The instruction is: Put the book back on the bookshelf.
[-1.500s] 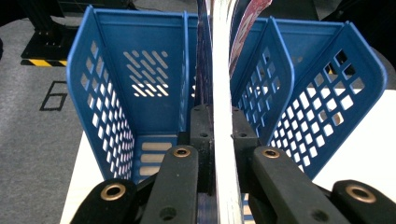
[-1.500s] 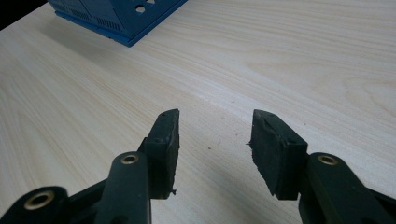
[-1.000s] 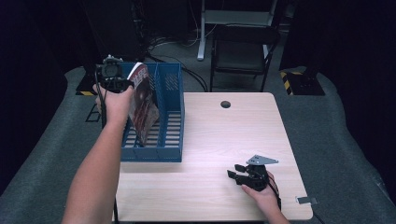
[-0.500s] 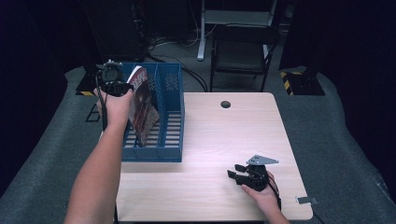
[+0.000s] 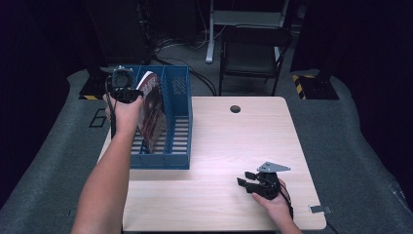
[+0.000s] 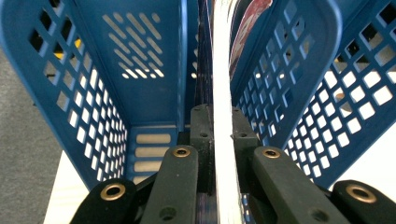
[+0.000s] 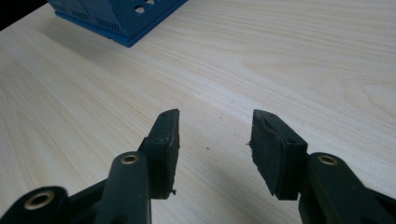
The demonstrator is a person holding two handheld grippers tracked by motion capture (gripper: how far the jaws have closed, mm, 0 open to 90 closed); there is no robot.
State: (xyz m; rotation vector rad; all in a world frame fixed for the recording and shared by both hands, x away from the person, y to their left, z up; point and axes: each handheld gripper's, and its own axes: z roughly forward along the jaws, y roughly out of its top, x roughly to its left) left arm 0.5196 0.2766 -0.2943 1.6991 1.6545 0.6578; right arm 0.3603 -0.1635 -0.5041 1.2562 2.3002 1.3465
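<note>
Nearest the person, at about 5 o'clock on the pale wooden table [image 5: 234, 146], the right gripper [image 5: 249, 178] rests low over the bare top with its jaws apart and nothing between them; in the right gripper view the two black pads [image 7: 168, 140] frame only wood grain, with a corner of the blue rack showing far off at 11 o'clock.

Farther out, toward 10 o'clock on the table, stands the blue file rack [image 5: 178, 114], an open-topped organiser with perforated walls and slatted floor, divided into upright slots. The left gripper [image 5: 127, 92] is held above its far-left end, and its jaws are clamped on the top edge of a magazine [image 5: 151, 109]. The left gripper view looks straight down the slot: the magazine [image 6: 223, 84] runs as a thin pale edge between the pads, which press on it from both sides, with a blue divider close at 2 o'clock.

The magazine stands nearly upright, tilted slightly, its lower part already inside a left-hand slot of the rack. I judge the step in hand to be filing it, and it looks close to done. The next move calls for lowering until the bottom edge meets the slats, then parting the jaws and lifting straight up, so the pages are not dragged back out or snagged on the divider.

Beyond the table at 12 o'clock stands a dark chair [image 5: 253, 53].
</note>
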